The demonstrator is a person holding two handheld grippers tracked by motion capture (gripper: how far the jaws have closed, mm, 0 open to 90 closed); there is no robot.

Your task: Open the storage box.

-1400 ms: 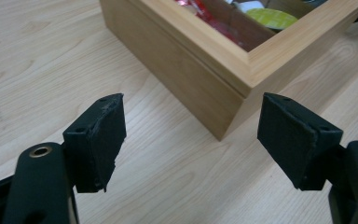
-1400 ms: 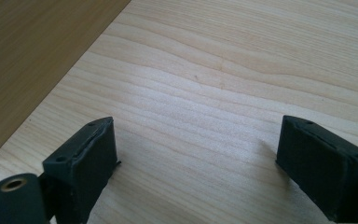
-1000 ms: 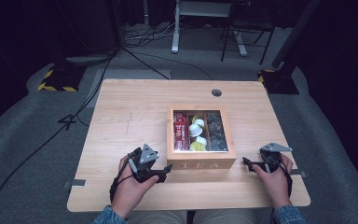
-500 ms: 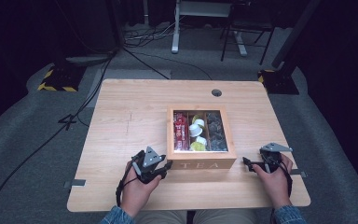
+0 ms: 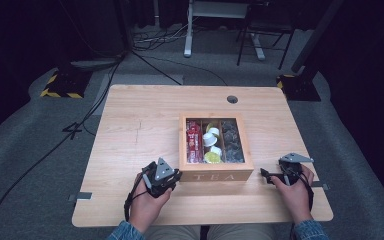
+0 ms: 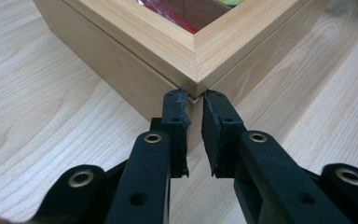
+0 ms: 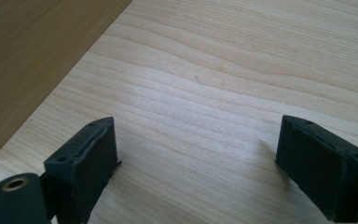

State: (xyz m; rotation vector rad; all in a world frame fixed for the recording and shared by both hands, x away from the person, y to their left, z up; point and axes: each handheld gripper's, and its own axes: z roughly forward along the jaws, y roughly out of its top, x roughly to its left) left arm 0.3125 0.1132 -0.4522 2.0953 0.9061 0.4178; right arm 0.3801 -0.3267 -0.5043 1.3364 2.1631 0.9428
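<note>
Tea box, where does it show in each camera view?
High view: tea box mid-table, toward the near edge.
Left gripper view: across the top, its corner pointing down.
Right gripper view: probably the brown wall, top left.
Shared landmark: pale wooden table.

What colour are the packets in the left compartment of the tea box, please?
Red, best seen in the high view: the packets fill the left compartment of the tea box.

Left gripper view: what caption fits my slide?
Left gripper with jaws nearly shut at the wooden tea box's corner.
</note>
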